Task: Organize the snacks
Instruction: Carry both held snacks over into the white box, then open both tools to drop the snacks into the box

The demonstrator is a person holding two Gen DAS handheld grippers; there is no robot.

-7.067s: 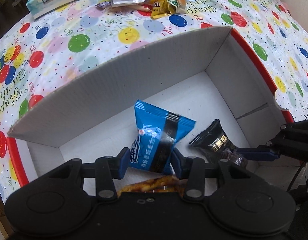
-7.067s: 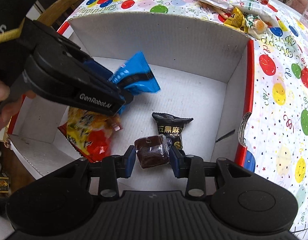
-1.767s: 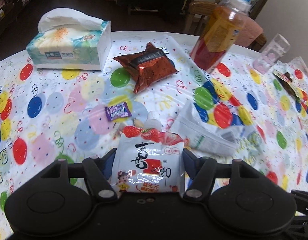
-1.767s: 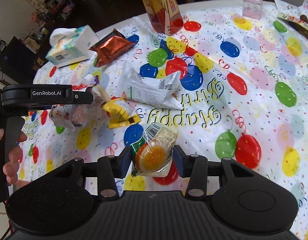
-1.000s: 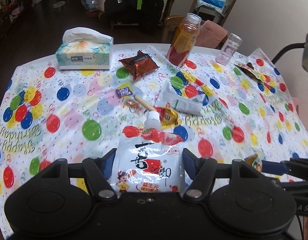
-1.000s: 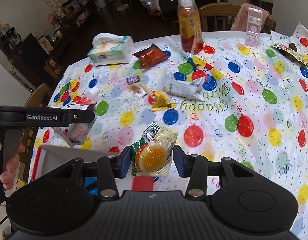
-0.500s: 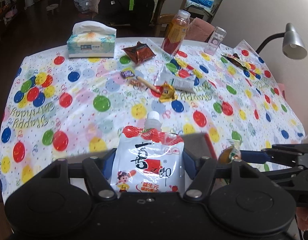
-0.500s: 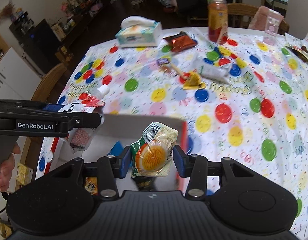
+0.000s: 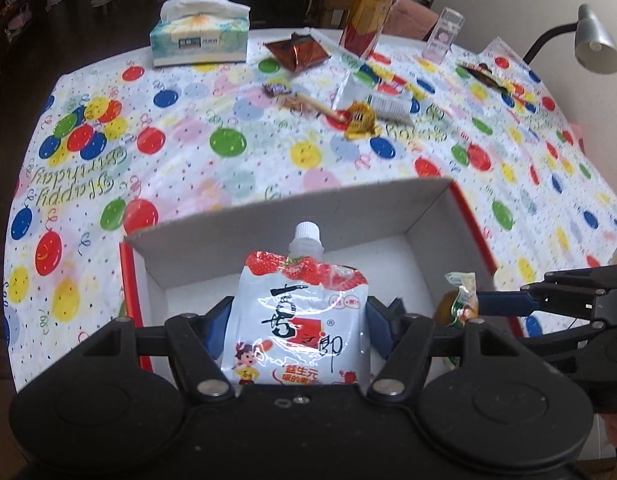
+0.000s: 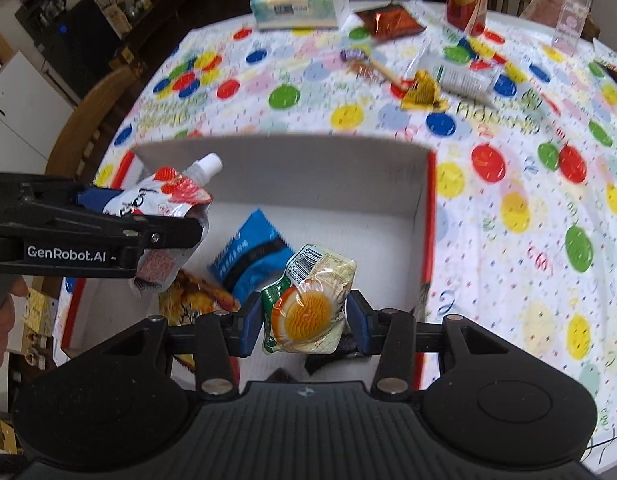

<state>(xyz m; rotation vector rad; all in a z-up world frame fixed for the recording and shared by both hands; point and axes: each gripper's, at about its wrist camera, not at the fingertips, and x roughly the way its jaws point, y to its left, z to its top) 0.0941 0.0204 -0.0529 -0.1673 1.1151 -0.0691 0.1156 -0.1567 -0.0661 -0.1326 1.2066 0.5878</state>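
Note:
My left gripper (image 9: 298,318) is shut on a white strawberry drink pouch (image 9: 298,320) with a white cap, held above the white cardboard box (image 9: 292,216). In the right wrist view that pouch (image 10: 164,200) hangs over the box's left side. My right gripper (image 10: 304,322) is shut on a clear packet with an orange jelly (image 10: 308,308), over the box's near part. Inside the box (image 10: 308,176) lie a blue packet (image 10: 250,256), an orange-yellow packet (image 10: 196,296) and dark packets, partly hidden by the gripper.
On the balloon tablecloth (image 9: 188,140) beyond the box lie a yellow wrapper (image 9: 360,120), a white bag (image 9: 382,100), a purple candy (image 9: 276,88) and a red-brown packet (image 9: 298,52). A tissue box (image 9: 200,38), a drink bottle (image 9: 366,20) and a clear container (image 9: 444,36) stand at the back.
Both grippers carried their snacks back from the table's middle and now hang over the box. The box has come fully into both views.

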